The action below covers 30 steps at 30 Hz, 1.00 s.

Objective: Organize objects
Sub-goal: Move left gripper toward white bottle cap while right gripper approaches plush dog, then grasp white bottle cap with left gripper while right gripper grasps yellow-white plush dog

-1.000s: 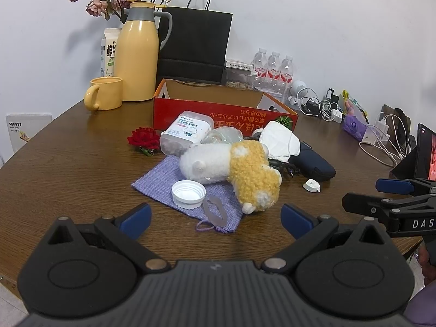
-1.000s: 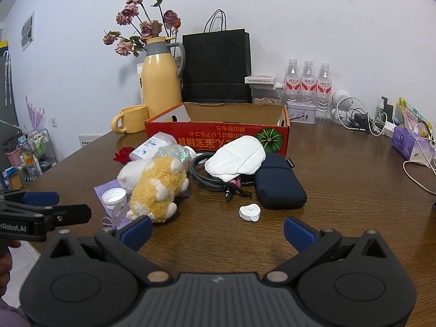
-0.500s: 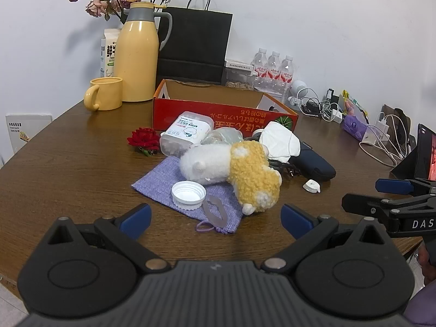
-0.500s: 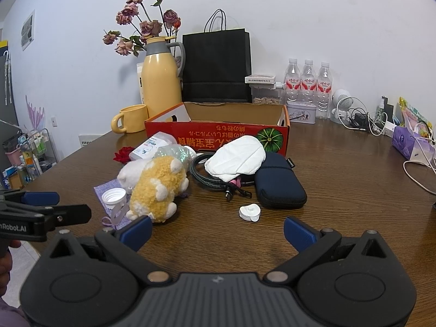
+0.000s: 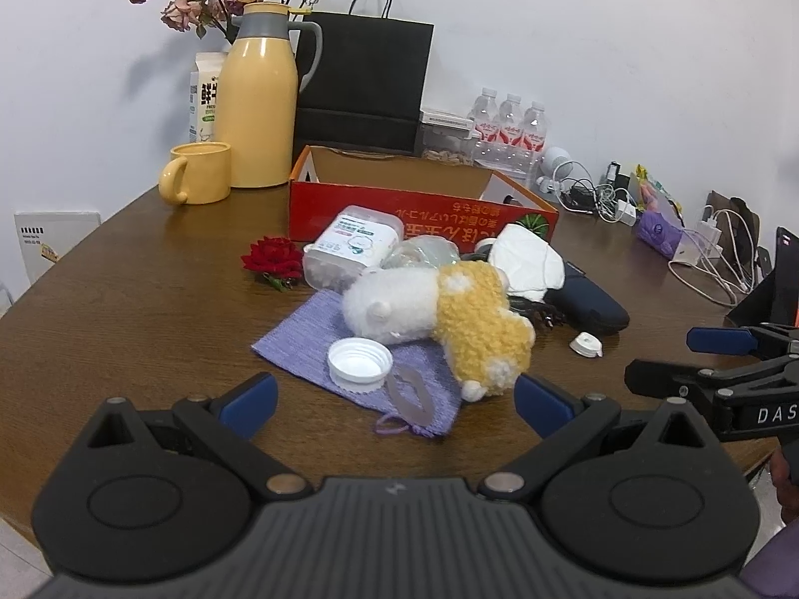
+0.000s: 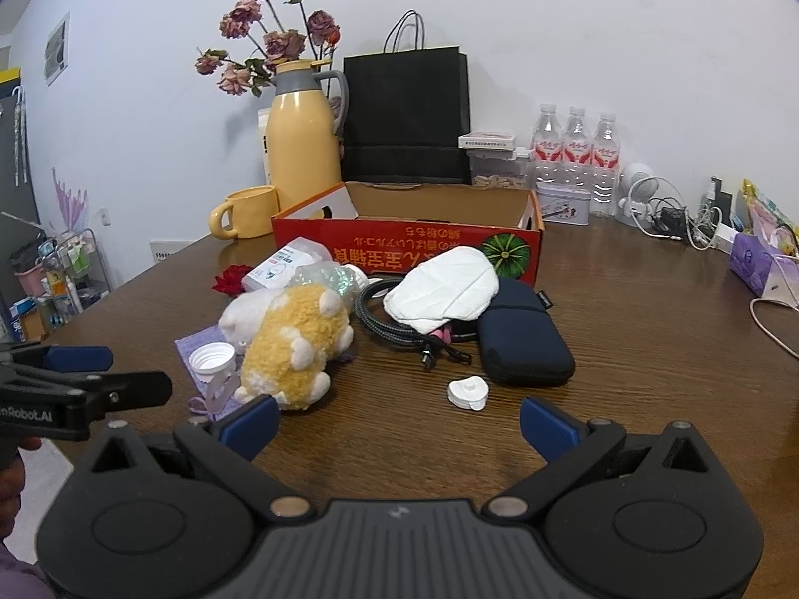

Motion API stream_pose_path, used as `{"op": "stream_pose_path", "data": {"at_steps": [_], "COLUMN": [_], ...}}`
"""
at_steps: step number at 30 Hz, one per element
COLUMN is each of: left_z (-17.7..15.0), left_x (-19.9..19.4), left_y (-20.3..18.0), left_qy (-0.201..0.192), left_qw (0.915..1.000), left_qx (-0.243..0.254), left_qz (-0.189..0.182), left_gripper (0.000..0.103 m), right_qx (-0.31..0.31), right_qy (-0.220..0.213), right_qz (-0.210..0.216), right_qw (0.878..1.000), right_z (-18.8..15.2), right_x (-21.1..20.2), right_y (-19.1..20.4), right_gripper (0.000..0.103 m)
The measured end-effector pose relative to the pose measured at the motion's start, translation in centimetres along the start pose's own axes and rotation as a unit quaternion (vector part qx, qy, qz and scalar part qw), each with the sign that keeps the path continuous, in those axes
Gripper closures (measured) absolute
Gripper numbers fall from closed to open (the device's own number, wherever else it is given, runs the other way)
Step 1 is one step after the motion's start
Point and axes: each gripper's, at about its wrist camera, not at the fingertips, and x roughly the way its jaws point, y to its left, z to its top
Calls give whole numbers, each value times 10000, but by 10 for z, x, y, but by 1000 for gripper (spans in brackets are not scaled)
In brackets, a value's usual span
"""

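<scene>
A heap of loose items lies before an open red cardboard box [image 5: 349,199] [image 6: 399,244]. A white-and-yellow plush toy [image 5: 439,314] [image 6: 294,339] rests partly on a purple knitted pouch [image 5: 309,334], beside a white bottle cap [image 5: 359,362] [image 6: 212,357]. Behind are a clear plastic tub [image 5: 354,244], a red rose [image 5: 272,254], a white face mask [image 6: 444,289], a black cable [image 6: 394,329], a navy case [image 6: 519,344] and a small white clip [image 6: 467,392]. My left gripper [image 5: 394,399] hovers open just short of the pouch. Open too, my right gripper [image 6: 399,414] hangs near the clip.
A yellow thermos [image 5: 259,100] with dried flowers, a yellow mug [image 5: 199,179], a black paper bag [image 5: 364,80] and water bottles [image 5: 509,130] stand at the back. Chargers and cables [image 5: 699,249] crowd the right edge. Bare wood lies at the left of the table [image 5: 125,309].
</scene>
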Motion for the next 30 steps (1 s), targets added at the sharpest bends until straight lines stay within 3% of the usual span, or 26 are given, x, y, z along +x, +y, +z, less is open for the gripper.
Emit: {"op": "stream_pose_path", "data": {"at_steps": [5, 10, 17, 18, 19, 30], "left_z": [5, 9, 13, 13, 13, 18], "left_x": [12, 33, 63, 66, 70, 65], "left_y": [7, 14, 16, 16, 17, 41], "left_qy": [63, 217, 339, 369, 409, 275], "left_qw": [9999, 9996, 9982, 9977, 9973, 9987], "left_qx": [54, 171, 475, 549, 594, 419], "left_qz": [102, 99, 126, 136, 132, -64], "left_gripper": [4, 26, 38, 48, 63, 62], "right_qx": [-93, -97, -127, -134, -134, -91], "right_qy": [83, 143, 261, 277, 293, 646], "right_qz": [126, 259, 386, 396, 399, 361], "right_qw": [9998, 9995, 9988, 9987, 9987, 9972], "right_z": [7, 18, 31, 33, 35, 41], "right_x": [15, 39, 65, 69, 73, 108], "right_y": [5, 14, 27, 29, 31, 50], "right_gripper": [0, 0, 0, 0, 0, 0]}}
